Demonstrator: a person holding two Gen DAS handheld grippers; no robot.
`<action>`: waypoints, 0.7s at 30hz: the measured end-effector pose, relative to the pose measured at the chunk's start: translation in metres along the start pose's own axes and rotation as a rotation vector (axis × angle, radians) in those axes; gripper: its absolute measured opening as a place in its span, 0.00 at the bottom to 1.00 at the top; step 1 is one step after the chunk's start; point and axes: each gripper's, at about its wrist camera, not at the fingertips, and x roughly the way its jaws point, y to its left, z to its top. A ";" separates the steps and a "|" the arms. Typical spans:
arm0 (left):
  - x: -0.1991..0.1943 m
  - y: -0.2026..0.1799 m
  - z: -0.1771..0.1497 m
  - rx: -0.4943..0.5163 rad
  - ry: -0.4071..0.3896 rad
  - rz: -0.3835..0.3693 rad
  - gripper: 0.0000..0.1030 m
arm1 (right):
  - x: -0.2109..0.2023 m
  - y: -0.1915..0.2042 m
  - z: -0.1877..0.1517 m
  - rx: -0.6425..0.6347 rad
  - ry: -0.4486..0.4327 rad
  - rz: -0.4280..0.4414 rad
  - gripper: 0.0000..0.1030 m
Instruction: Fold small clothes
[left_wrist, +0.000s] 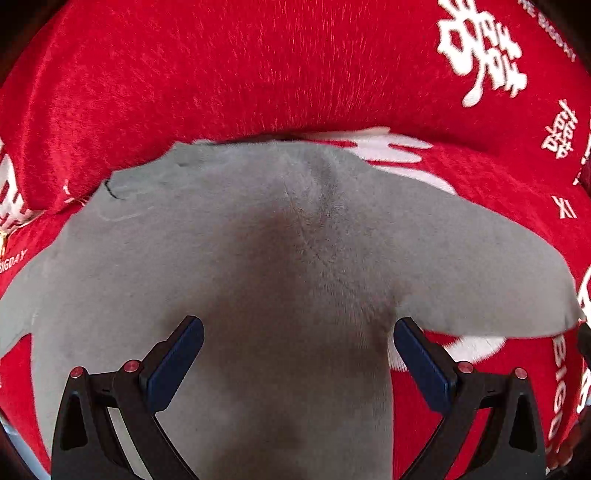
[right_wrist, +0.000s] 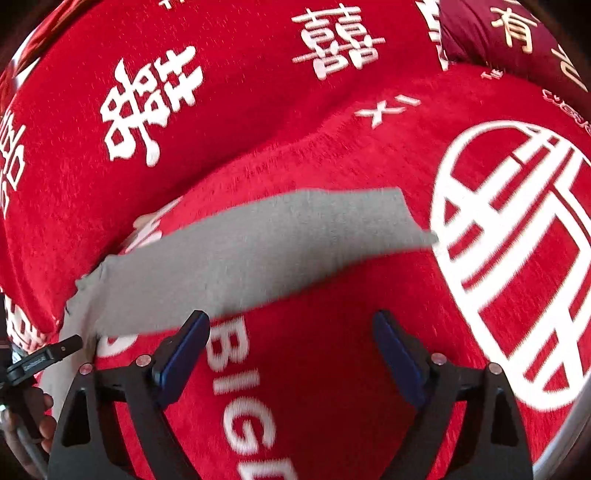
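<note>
Blue-padded fingers (left_wrist: 181, 360) of the left gripper (left_wrist: 297, 354) sit closest to the lens, spread wide and grasping nothing; the grey garment (left_wrist: 258, 258) lies flat directly between and beyond them. Garment fills most of the left wrist view, spread on the red blanket (left_wrist: 258, 74) with white lettering. A sleeve-like flap runs out to the right of the garment body and ends near the frame edge. A raised crease sits near the garment's far edge, just short of the fold in the blanket.

Right gripper (right_wrist: 291, 347): released too, jaws wide apart, nothing between them. It hovers over bare blanket just on the near side of the garment's long grey strip (right_wrist: 258, 243), which crosses that view diagonally. Its left pad overlaps the strip's near edge in the picture; contact cannot be confirmed. Frame is motion-blurred. The other tool and part of a hand show at the lower left edge.

Judgement: step in hand is the approach before a fold; neither claw has cloth yet, and the garment appears still unfolded or only partly laid out.

Next move likely calls for each claw to drop onto an edge or corner, pinch a single layer without catching the blanket's pile, then lift and carry it across the garment body.

Risk: plush blanket may get nipped along with the cloth.
</note>
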 end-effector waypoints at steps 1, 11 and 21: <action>0.007 -0.001 0.000 0.002 0.010 0.001 1.00 | 0.004 0.002 0.003 -0.003 -0.003 -0.003 0.88; 0.021 -0.001 0.019 -0.020 -0.008 -0.046 1.00 | 0.042 0.011 0.039 0.043 -0.014 -0.035 0.78; 0.018 0.007 0.026 -0.022 -0.025 -0.058 1.00 | 0.046 0.011 0.047 0.055 0.001 -0.050 0.09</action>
